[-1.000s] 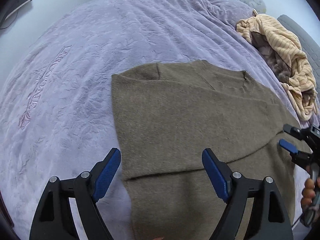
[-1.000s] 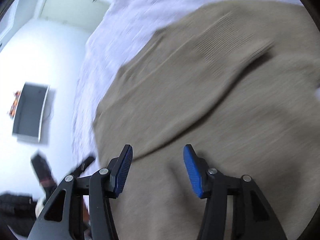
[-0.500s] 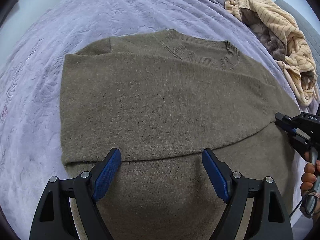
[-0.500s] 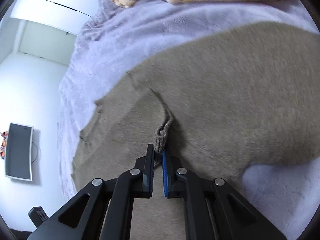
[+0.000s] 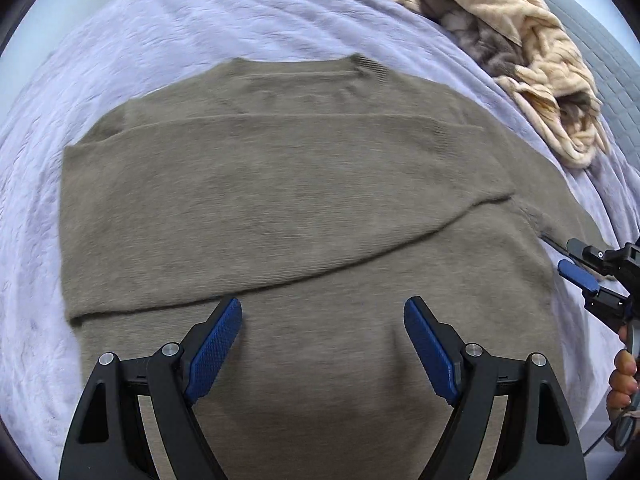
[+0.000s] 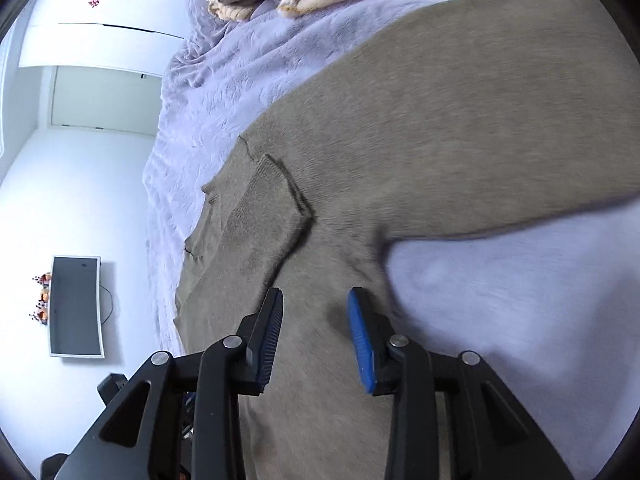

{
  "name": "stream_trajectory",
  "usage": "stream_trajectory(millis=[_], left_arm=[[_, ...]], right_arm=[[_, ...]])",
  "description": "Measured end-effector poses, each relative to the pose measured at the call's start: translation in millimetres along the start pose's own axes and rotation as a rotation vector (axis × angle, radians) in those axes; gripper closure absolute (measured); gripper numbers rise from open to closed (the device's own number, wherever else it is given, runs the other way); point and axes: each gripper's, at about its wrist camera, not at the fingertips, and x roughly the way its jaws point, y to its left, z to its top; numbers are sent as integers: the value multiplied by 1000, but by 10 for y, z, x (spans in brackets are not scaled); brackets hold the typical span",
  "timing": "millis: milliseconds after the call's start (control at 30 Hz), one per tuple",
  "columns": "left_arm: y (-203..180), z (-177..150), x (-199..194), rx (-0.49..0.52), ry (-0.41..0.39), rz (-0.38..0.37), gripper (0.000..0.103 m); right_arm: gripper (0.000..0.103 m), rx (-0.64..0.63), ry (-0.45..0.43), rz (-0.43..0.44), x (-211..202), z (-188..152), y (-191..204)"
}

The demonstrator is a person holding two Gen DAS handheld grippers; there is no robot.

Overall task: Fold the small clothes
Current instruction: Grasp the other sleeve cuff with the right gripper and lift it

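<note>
Olive-brown sweater [image 5: 288,200] lies flat on the bed, on a lilac textured blanket [image 5: 168,36], neckline on the far side from the left tool [image 5: 323,344]. One sleeve is folded across the chest; its lower edge runs as a diagonal line just ahead of the left tool's blue pads. Left tool hangs over the sweater's lower body, jaws spread wide, nothing between them; contact w/ the knit can't be told.

Right tool [image 6: 316,334] sits over the sweater's side near the armpit, jaws part-open w/ a moderate gap, holding nothing. Just ahead of it and slightly left, the folded sleeve's ribbed cuff [image 6: 264,204] lies flat on the sweater body. Ahead and to its right the other sleeve [image 6: 500,140] stretches out over the blanket, unfolded. From the left wrist view the right tool [image 5: 580,268] shows at the far right edge, beside the sweater's side seam, w/ the person's fingers [image 5: 622,376] on its handle.

Beyond the sweater, ahead-right of the left tool, a pile of cream and grey-brown clothes [image 5: 520,52] sits on the blanket, well apart. Left of the right tool, a dark wall-mounted screen [image 6: 76,304] is seen on a white wall.
</note>
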Motion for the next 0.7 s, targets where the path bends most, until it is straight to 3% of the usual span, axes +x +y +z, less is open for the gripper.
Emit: stream_trajectory(millis=[133, 233, 333, 400, 700], left_arm=[[-350, 62, 70, 45, 12, -34, 19], [-595, 113, 117, 65, 14, -60, 19], [-776, 166, 136, 67, 6, -77, 19], [-884, 203, 137, 65, -2, -84, 19], [-1215, 368, 184, 87, -25, -104, 19]], right_arm=[[66, 62, -74, -66, -378, 33, -368], [66, 195, -169, -67, -712, 83, -783], [53, 323, -296, -100, -1045, 144, -1177], [51, 383, -356, -102, -1191, 180, -1365], [50, 549, -488, 61, -1245, 459, -1816]])
